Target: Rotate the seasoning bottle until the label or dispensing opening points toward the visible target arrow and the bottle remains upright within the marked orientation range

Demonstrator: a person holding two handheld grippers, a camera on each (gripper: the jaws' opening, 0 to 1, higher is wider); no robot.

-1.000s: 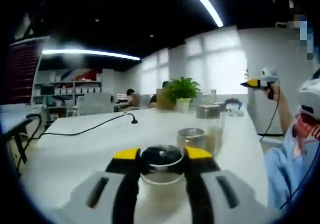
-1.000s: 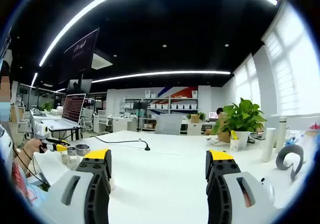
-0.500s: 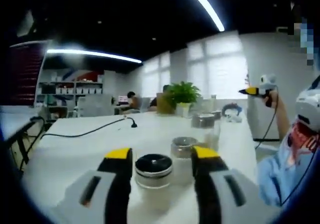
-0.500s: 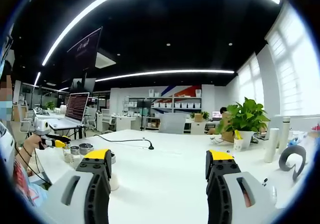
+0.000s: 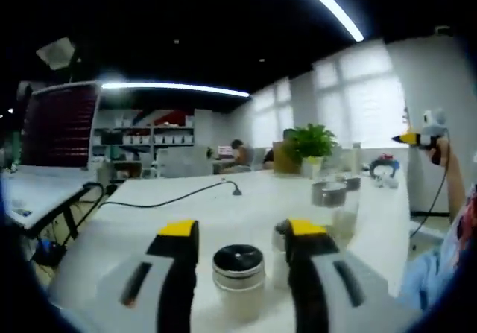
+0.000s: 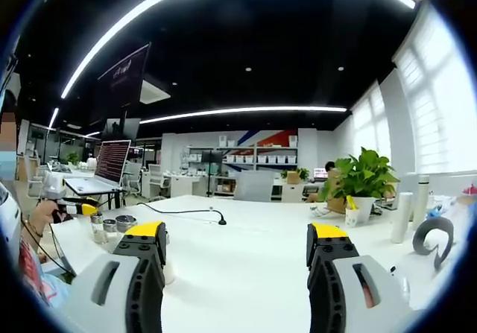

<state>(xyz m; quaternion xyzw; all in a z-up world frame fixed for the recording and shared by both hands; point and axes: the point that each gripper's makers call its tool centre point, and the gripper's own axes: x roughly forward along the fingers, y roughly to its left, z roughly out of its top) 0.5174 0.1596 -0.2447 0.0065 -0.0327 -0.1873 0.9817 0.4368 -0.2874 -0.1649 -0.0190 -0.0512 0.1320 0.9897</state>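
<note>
In the left gripper view, the left gripper [image 5: 237,236] stands over a white table [image 5: 141,214] with its two yellow-tipped jaws apart. Between them, touching neither, a seasoning bottle [image 5: 238,279] stands upright, pale-bodied with a dark metal cap. A second earlier the jaws pressed against this bottle's sides; half a second ago they had already parted, and now the gap is plainly wide, with the bottle lower and smaller in view, so the gripper has drawn back from it. Just behind the right-hand jaw stands a second bottle [image 5: 280,257], mostly hidden, and farther off to the right a taller jar [image 5: 332,212] with a metal lid. A black cable [image 5: 171,197] runs across the table toward a potted plant [image 5: 311,145] at the far end. At the right edge a raised hand [image 5: 444,151] holds the right gripper [image 5: 417,135], whose jaw state cannot be read here. In the right gripper view, that gripper [image 6: 237,238] points out over the same table with its jaws wide apart and nothing between them, much as in both earlier pictures. Far to the left, the left gripper [image 6: 74,208] hovers by a cluster of small jars [image 6: 112,227]; which of them is the task's bottle cannot be told. The plant [image 6: 364,178] stands to the right, beside a white cylinder [image 6: 401,215].
</note>
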